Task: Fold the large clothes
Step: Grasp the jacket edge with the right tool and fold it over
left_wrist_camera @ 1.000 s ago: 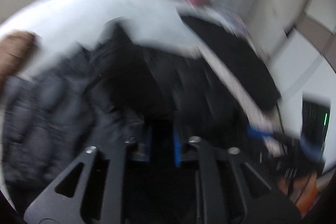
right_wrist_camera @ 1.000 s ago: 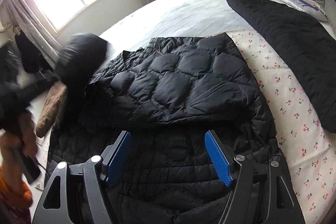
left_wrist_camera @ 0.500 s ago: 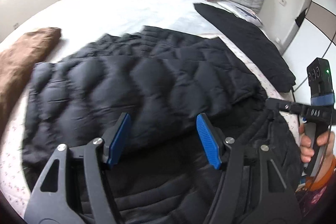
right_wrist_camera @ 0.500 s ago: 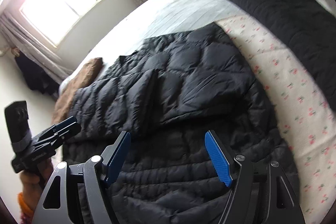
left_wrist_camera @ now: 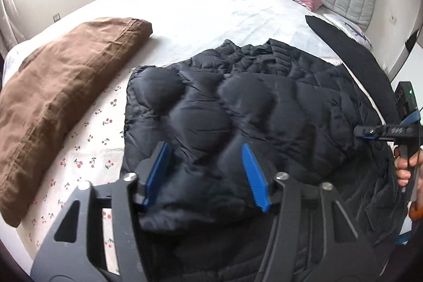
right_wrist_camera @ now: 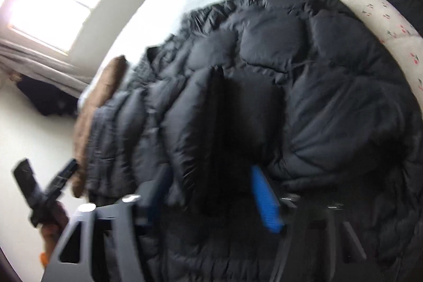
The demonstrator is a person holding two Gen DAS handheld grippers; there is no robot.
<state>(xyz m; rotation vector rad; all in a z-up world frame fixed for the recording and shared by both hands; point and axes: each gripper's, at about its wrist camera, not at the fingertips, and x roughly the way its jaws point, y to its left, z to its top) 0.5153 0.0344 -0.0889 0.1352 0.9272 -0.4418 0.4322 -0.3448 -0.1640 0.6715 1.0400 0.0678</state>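
Left gripper (left_wrist_camera: pixel 206 173) jaws parted and just closing over black puffer jacket (left_wrist_camera: pixel 264 102); right gripper (right_wrist_camera: pixel 211 192) closing, grip unclear

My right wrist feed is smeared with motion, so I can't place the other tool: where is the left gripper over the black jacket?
Observer: The left gripper hovers over the black jacket, at its near left part. Its jaws have just been closing, a puffed fold between them, pads not visibly pressing.
Operator: What is that brown strip?
Observer: A folded brown garment on the cherry-print sheet, beside the jacket, not touching it.
Operator: How does my gripper look from there?
Observer: The right gripper shows side-on at the jacket's right edge; its jaws have just been closing around fabric, grip unclear.
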